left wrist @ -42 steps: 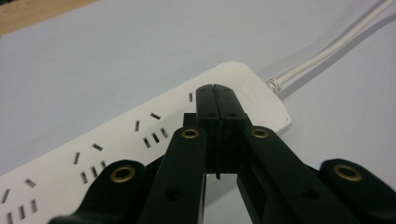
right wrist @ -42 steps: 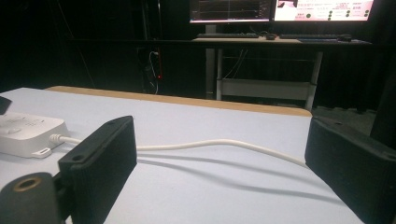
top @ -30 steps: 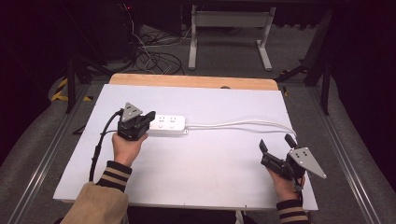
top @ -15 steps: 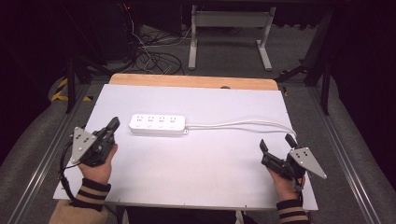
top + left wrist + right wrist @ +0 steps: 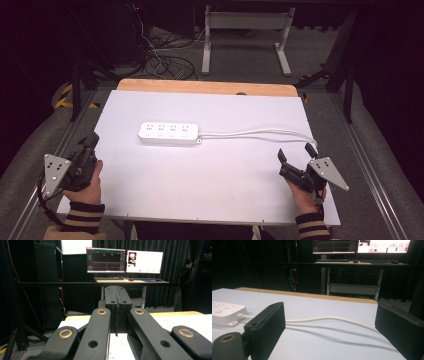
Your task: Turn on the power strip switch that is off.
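White power strip (image 5: pixel 168 133) lay flat on the white table top (image 5: pixel 200 190), well apart from both grippers, ahead of the left gripper's fingertips and off toward the right gripper's side; it was touched by nothing. Its white cable (image 5: pixel 260 132) ran from its end across the table toward the far right edge, passing just ahead of the right gripper's fingertips.

In the high view the left gripper (image 5: pixel 91 142) sat at the table's left edge, held in the person's left hand (image 5: pixel 90 177), a striped sleeve cuff (image 5: pixel 85 215) behind it. Its jaws were pressed together with nothing between them; in the left gripper view the two black fingertips (image 5: pixel 117 296) met along a thin seam, pointing out past the table's wooden far edge (image 5: pixel 175 313) toward two lit monitors (image 5: pixel 125 260) on a desk.

The right gripper (image 5: pixel 296 152) rested near the table's right front corner in the right hand (image 5: pixel 302 197), its jaws spread wide and empty. In the right gripper view the cable (image 5: pixel 332 319) crossed the gap between the two black fingers (image 5: pixel 265 325), lying on the table beyond them and touching neither, while the power strip (image 5: pixel 225 312) showed beyond the left-hand finger, apart from it
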Demonstrator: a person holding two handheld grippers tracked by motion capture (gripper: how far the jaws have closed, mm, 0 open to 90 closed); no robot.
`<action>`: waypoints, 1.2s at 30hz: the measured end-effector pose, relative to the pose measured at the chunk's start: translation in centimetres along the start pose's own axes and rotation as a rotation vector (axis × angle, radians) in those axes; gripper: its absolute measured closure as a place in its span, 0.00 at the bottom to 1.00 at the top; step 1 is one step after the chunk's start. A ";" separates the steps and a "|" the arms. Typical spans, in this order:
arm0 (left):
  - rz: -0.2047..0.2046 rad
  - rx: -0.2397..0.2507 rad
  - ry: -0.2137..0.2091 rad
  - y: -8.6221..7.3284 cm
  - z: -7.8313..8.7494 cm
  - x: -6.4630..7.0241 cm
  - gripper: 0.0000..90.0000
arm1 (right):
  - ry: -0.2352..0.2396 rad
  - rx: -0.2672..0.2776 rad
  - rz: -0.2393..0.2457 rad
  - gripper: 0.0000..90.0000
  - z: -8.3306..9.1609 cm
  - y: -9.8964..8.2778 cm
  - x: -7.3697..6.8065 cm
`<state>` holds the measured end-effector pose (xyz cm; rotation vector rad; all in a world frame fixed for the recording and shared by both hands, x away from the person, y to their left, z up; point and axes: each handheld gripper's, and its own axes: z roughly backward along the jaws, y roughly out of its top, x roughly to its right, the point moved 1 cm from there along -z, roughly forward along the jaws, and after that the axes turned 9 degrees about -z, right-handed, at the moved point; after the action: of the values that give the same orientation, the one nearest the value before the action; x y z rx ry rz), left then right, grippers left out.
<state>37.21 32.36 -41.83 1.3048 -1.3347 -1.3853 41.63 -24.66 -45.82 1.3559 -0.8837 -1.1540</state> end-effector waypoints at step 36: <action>-0.078 0.005 -0.006 -1.3 -2.2 0.4 0.00 | 0.001 0.007 0.001 0.12 0.1 0.1 0.0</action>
<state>39.40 31.74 -42.95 1.3700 -1.3044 -1.4398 41.52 -24.69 -45.74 1.3613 -0.8877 -1.1504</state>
